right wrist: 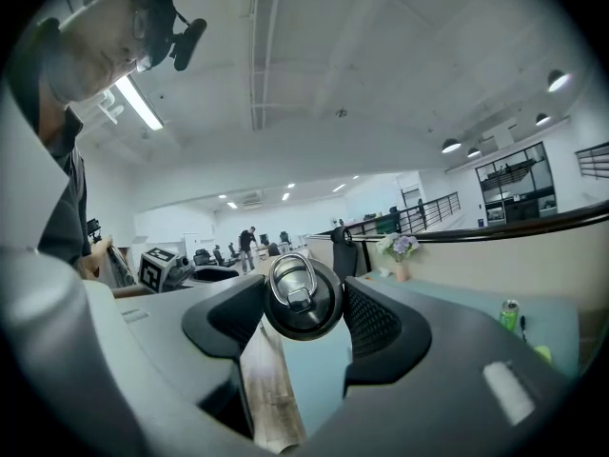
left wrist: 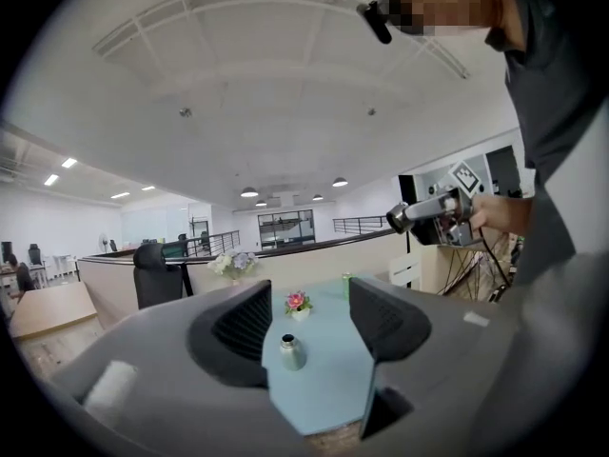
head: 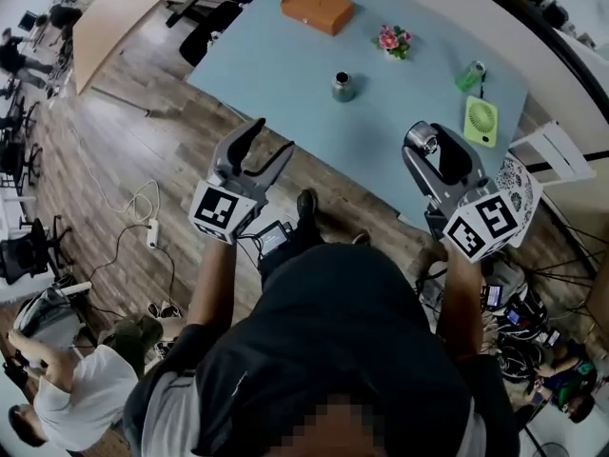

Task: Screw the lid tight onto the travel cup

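The steel travel cup (head: pixel 343 87) stands upright with its mouth uncovered on the light blue table (head: pixel 285 65); the left gripper view shows the cup (left wrist: pixel 291 352) far ahead between the jaws. My right gripper (head: pixel 428 150) is raised in front of the table's near edge, shut on the round dark lid (head: pixel 420 141). In the right gripper view the lid (right wrist: pixel 303 298), with its metal ring handle, is clamped between the pads of my right gripper (right wrist: pixel 303 305). My left gripper (head: pixel 269 139) hovers over the floor short of the table, and its jaws stand apart with nothing between them (left wrist: pixel 306 322).
On the table lie a brown box (head: pixel 318 9), a small flower pot (head: pixel 393 41), a green can (head: pixel 471 74) and a green hand fan (head: pixel 481 120). Office chairs (head: pixel 219 17) stand at its far left. Cables (head: pixel 133 208) trail on the wooden floor.
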`<state>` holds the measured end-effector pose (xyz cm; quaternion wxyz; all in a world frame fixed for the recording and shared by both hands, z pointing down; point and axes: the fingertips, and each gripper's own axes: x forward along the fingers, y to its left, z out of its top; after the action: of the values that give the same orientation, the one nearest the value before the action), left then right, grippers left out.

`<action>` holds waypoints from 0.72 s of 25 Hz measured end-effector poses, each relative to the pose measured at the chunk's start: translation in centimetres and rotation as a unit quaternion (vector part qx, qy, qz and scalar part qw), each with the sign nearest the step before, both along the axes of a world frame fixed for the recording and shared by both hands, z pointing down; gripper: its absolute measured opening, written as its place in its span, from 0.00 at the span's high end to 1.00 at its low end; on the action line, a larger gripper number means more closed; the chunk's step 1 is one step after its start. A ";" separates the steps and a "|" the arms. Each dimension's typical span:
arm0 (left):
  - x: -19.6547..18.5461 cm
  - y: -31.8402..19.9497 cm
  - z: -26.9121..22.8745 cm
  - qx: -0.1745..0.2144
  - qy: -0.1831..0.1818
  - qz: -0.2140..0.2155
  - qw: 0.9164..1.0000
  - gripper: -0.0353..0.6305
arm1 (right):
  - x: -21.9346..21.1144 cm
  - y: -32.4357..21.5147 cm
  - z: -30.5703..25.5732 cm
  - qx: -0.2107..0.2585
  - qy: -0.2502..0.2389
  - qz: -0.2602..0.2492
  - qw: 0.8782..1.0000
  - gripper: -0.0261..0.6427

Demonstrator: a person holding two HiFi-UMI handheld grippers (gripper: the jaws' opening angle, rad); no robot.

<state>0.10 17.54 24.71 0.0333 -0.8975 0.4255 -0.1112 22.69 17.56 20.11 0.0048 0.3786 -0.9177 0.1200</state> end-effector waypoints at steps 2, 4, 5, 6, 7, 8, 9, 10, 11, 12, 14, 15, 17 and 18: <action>0.0 -2.3 0.3 -0.006 0.008 0.023 1.000 0.49 | -0.2 -1.0 0.1 -0.003 0.006 0.027 1.000 0.57; -0.2 -4.9 0.3 -0.003 0.016 0.046 0.999 0.49 | -0.8 -2.1 0.1 -0.007 0.010 0.048 0.999 0.57; -0.4 -6.1 0.2 0.003 0.019 0.058 0.998 0.49 | -1.3 -2.7 0.1 -0.008 0.011 0.056 0.998 0.57; -0.6 -7.2 0.1 0.007 0.022 0.068 0.997 0.49 | -1.9 -3.3 0.2 -0.010 0.012 0.063 0.998 0.57; -1.0 -8.2 0.1 0.009 0.024 0.077 0.997 0.49 | -2.5 -3.8 0.2 -0.012 0.014 0.070 0.997 0.57; -1.4 -9.1 0.2 0.009 0.026 0.084 0.996 0.49 | -3.2 -4.4 0.3 -0.014 0.014 0.076 0.997 0.57; -1.9 -10.0 0.3 0.007 0.027 0.090 0.996 0.49 | -3.9 -4.9 0.3 -0.015 0.014 0.081 0.996 0.57; -2.4 -10.8 0.5 0.005 0.029 0.096 0.995 0.49 | -4.5 -5.4 0.2 -0.015 0.015 0.086 0.996 0.57; -2.8 -11.4 0.5 0.001 0.031 0.100 0.994 0.49 | -5.1 -5.9 0.2 -0.014 0.016 0.091 0.996 0.57; -3.2 -11.9 0.6 -0.006 0.033 0.105 0.994 0.49 | -5.6 -6.3 0.1 -0.014 0.018 0.097 0.995 0.57; -3.8 -12.8 0.7 -0.013 0.037 0.115 0.993 0.49 | -6.4 -6.8 0.0 -0.014 0.020 0.110 0.994 0.57; -4.1 -13.2 1.0 -0.010 0.038 0.123 0.992 0.49 | -6.8 -7.0 0.0 -0.014 0.021 0.115 0.993 0.57; -4.7 -14.1 1.3 -0.003 0.039 0.136 0.990 0.49 | -7.5 -7.3 -0.1 -0.015 0.023 0.125 0.992 0.57; -5.0 -14.4 1.4 -0.002 0.040 0.140 0.989 0.49 | -7.9 -7.4 -0.1 -0.016 0.025 0.130 0.991 0.57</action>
<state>-4.91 3.11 26.08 0.0295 -0.9522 0.2959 -0.0700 14.79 10.15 19.97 0.0177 0.4971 -0.8585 0.1246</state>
